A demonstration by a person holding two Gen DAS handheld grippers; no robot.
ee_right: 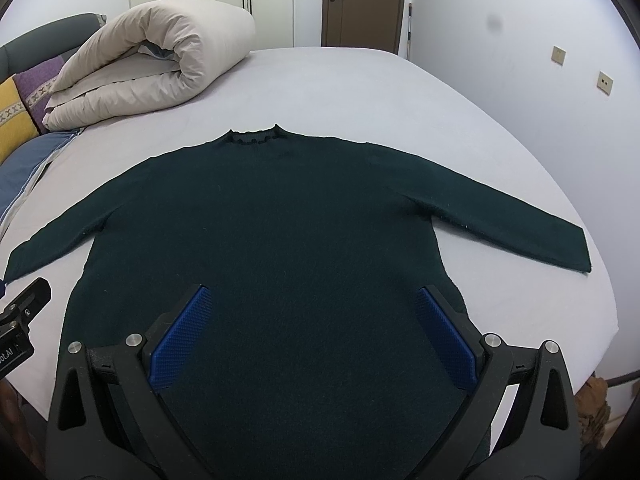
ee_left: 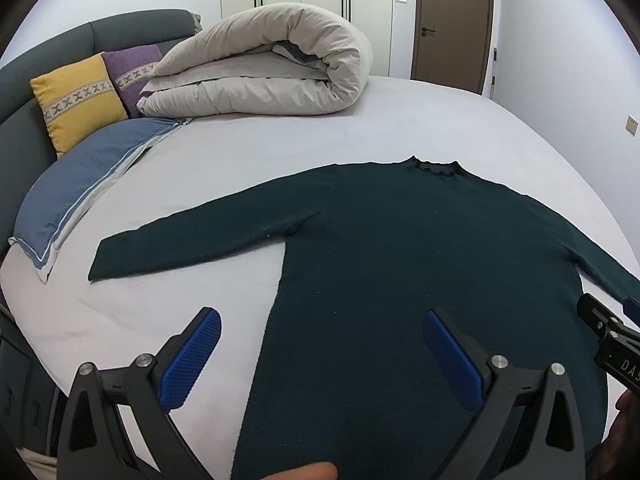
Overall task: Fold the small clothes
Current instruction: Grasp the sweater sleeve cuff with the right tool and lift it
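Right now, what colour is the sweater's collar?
Dark green like the sweater; collar clearest in right wrist view.

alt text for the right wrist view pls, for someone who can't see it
A dark green sweater lies flat on a white bed, sleeves spread and collar away from the camera, with the open right claw over its lower half. A rolled beige duvet sits at the far left.

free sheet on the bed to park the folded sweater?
Widest bare sheet: beyond the sweater collar, right of the rolled duvet. Narrower strip between left sleeve and blue pillow. Head end is crowded with duvet and cushions.
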